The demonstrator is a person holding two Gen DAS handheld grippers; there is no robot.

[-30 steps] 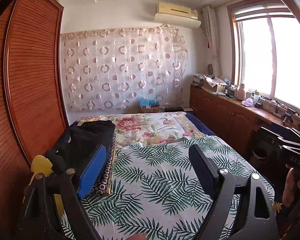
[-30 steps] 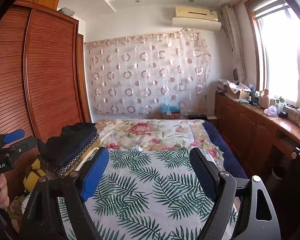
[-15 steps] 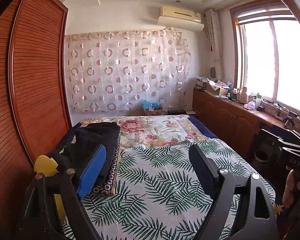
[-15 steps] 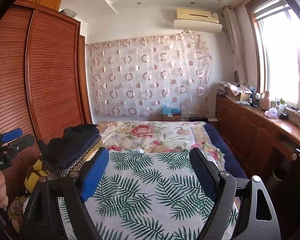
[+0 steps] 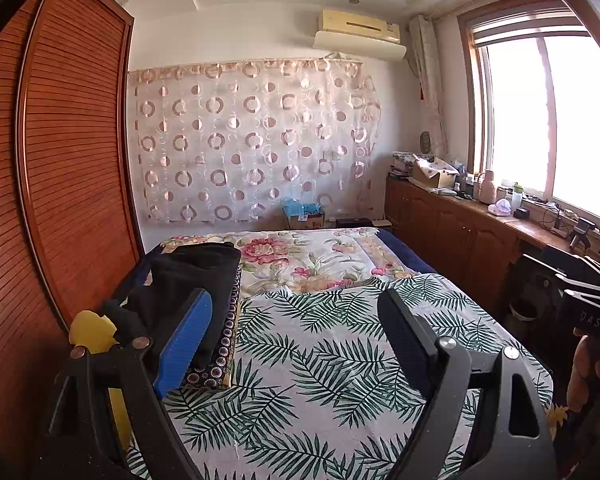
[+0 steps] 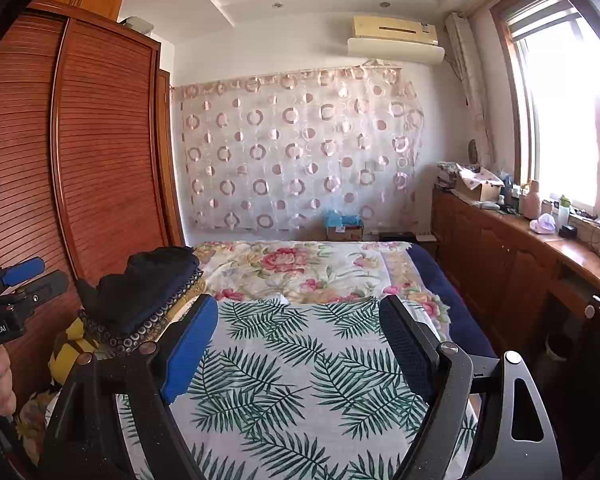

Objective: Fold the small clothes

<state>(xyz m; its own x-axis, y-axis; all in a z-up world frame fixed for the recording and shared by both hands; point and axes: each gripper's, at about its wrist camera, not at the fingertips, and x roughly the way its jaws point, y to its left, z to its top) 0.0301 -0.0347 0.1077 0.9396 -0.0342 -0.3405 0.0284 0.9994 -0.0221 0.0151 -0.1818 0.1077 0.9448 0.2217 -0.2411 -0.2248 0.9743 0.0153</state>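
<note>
- My left gripper (image 5: 296, 320) stands wide open, blue pad on one side and dark pad on the other, with nothing between them; it hangs above the palm-leaf cloth (image 5: 320, 360) and touches nothing.
- My right gripper (image 6: 296, 324) is spread just as wide and is also empty, held above the same cloth.
- From the right wrist view I see the left tool at the left edge, with a hand (image 6: 2, 384) wrapped round its handle.
- From the left wrist view, the right tool sits at the right edge, with fingers (image 5: 588, 372) on its grip.
- The pile of folded clothes (image 5: 196, 292) lies on the left side of the bed, just beside the wardrobe (image 5: 72, 160): black garments on top, a dark piece with a ring pattern beneath, something yellow (image 5: 90, 328) at the near end.
- In the left wrist view my blue pad overlaps the pile's near edge; I cannot tell whether they touch.
- The leaf cloth lies flat over the near part of the bed, and a floral bedspread (image 5: 300, 256) covers the far part.
- Beyond the bed hangs a circle-patterned curtain (image 5: 252, 140), with an air conditioner (image 5: 358, 32) above it.
- A cluttered wooden counter (image 5: 480, 216) runs under the window (image 5: 548, 120) on the right, well apart from both grippers.
</note>
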